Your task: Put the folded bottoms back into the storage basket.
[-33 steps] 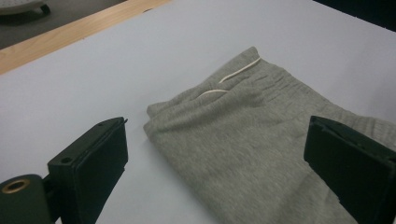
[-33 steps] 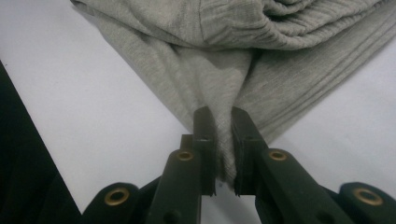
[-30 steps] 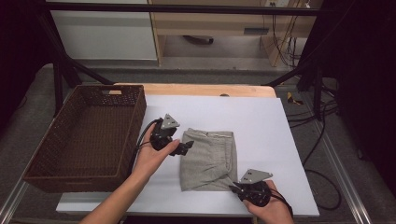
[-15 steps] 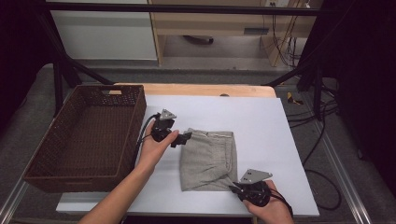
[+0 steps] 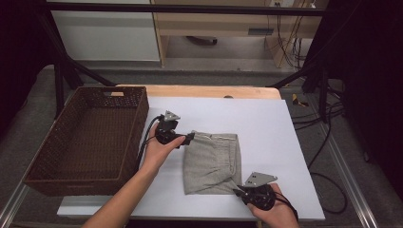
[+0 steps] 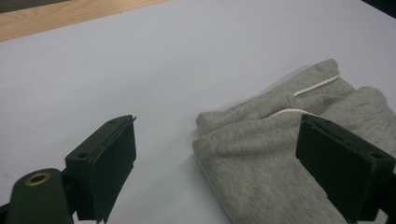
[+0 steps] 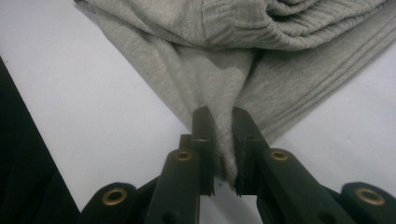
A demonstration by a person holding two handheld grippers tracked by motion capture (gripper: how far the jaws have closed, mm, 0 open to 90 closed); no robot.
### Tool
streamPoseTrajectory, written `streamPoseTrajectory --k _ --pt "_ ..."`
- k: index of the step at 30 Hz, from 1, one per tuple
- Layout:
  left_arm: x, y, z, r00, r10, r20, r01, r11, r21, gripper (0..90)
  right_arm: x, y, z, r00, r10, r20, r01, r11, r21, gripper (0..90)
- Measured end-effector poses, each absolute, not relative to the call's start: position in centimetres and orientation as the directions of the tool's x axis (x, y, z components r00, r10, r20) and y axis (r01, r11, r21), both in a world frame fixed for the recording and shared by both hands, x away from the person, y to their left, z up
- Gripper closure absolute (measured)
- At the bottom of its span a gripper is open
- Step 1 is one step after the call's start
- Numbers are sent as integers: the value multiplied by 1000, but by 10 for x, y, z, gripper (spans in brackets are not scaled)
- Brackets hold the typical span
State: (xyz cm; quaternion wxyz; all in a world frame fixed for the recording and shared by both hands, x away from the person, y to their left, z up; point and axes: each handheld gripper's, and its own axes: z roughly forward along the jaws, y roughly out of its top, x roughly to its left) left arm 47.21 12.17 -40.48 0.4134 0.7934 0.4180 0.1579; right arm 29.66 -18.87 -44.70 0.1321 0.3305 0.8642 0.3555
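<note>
A grey folded cloth garment [image 5: 211, 161] with a thin white cord lies flat on the white table top [image 5: 266, 123], near the middle. It sits just to the right of a big dark brown woven basket [image 5: 33, 173]. The basket stands on the left part of the table, and I can see only its woven bottom inside it. The garment is not in the basket.

The right gripper [image 5: 240, 192] is at the near right corner of the garment. Its two black jaws are squeezed tight on a pinch of the grey cloth, and in the right gripper view the cloth [image 7: 224, 140] bunches up between them.

The left gripper [image 5: 190, 138] is at the far left corner of the garment, by the cord end. Its jaws stand wide apart and have just been closing a little. In the left gripper view one jaw is over the bare white table and the other is over the grey cloth [image 6: 261, 172], so the corner lies between them, but they do not press on it.

Behind the white top a strip of light wood [image 5: 204, 91] shows.
</note>
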Motion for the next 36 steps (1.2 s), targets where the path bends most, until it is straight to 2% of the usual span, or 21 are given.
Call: streamPoseTrajectory --k 4,11,15,25,30,36 --pt "476 119 -409 595 799 -90 543 -317 778 170 297 -189 -447 -747 665 7 477 529 702 819" --pt "483 111 -419 607 793 -62 533 -348 771 192 297 -190 -447 -746 665 18 481 521 705 819" --pt "489 110 -427 600 792 -112 562 -318 764 196 297 -190 -447 -746 665 18 482 521 705 817" --pt "500 103 -445 593 798 -103 578 -333 745 216 298 -190 -448 -745 666 20 485 521 703 817" --pt "502 102 -450 598 791 -131 598 -330 731 218 298 -190 -448 -745 666 20 485 521 702 817" --pt "501 101 -451 619 768 -165 604 -331 725 296 298 -190 -448 -745 667 22 486 521 702 817"
